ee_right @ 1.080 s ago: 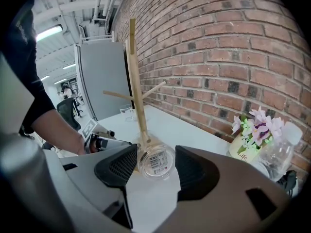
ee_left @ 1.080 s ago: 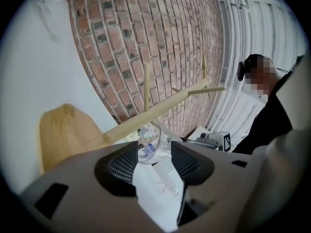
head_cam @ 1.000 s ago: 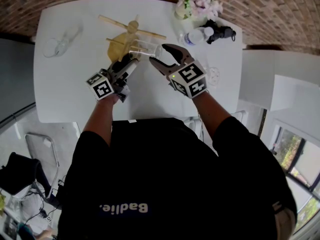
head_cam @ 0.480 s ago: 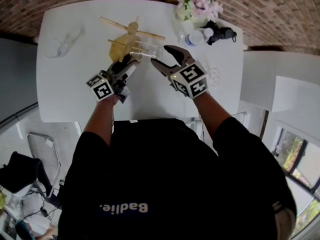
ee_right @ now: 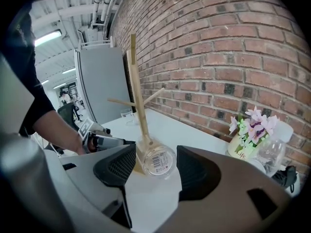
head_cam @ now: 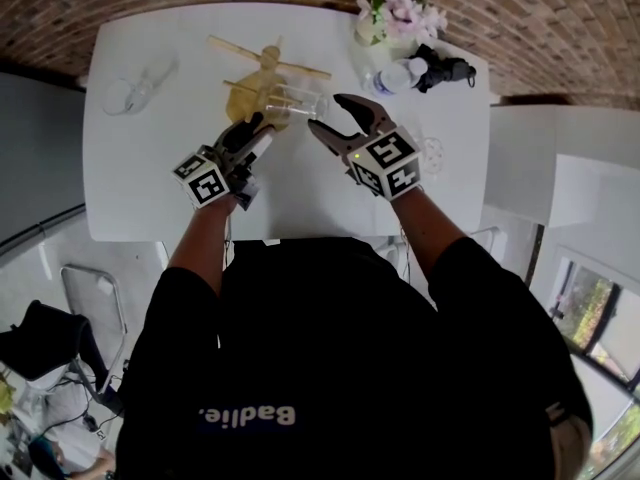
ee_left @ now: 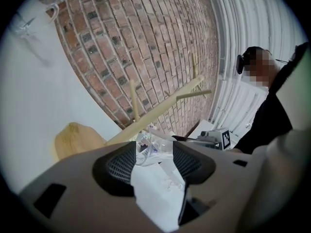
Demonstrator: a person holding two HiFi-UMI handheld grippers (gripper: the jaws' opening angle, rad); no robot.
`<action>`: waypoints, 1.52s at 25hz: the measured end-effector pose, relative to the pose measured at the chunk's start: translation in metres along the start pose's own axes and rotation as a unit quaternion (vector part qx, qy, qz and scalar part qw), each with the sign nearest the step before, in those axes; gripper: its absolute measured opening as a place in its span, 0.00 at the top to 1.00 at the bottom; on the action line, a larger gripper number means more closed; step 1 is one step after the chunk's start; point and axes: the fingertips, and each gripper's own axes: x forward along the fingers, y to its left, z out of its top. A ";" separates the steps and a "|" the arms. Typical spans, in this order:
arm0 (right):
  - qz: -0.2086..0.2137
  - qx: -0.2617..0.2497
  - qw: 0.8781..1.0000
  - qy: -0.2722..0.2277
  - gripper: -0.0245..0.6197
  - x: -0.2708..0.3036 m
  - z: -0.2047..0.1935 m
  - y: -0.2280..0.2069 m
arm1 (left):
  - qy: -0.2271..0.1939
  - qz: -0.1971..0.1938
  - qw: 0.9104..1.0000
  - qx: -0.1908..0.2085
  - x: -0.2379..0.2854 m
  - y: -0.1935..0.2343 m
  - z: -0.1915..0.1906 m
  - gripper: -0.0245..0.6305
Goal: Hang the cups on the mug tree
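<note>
**Cup lying across between the tongs, mug tree just beyond**

The cup [head_cam: 292,101] is held on its side above the counter [head_cam: 150,188]. Its base end appears gripped in the right tongs [head_cam: 328,113]. The left tongs [ee_left: 154,149] have just been opening and are wide around its mouth end. The mug tree [head_cam: 266,60] is directly behind.

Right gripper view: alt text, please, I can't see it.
A clear glass cup, its stickered base facing the camera, sits sideways between the right gripper's wide-set jaws; contact is unclear. Behind stands the wooden mug tree.
</note>
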 end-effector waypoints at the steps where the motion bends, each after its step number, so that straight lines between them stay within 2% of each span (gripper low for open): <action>1: 0.000 0.000 1.000 -0.001 0.54 -0.002 0.002 0.001 | 0.001 0.001 1.000 0.004 -0.002 -0.001 0.001 0.62; 7: -0.006 0.000 1.000 -0.008 0.54 -0.019 0.012 0.011 | 0.014 0.035 0.998 0.042 -0.018 -0.013 0.016 0.62; 12: -0.010 0.007 1.000 -0.019 0.56 -0.034 0.020 0.022 | 0.019 0.044 0.996 0.071 -0.033 -0.041 0.032 0.66; 18: -0.022 0.019 0.998 -0.064 0.66 -0.045 0.028 0.035 | 0.033 0.025 0.995 0.093 -0.045 -0.089 0.046 0.72; 27: -0.030 0.028 0.996 -0.085 0.86 -0.063 0.033 0.062 | 0.057 -0.008 0.989 0.136 -0.053 -0.150 0.064 0.87; 38: -0.026 0.040 0.990 -0.130 0.90 -0.089 0.056 0.093 | 0.082 -0.034 0.980 0.177 -0.055 -0.201 0.082 0.93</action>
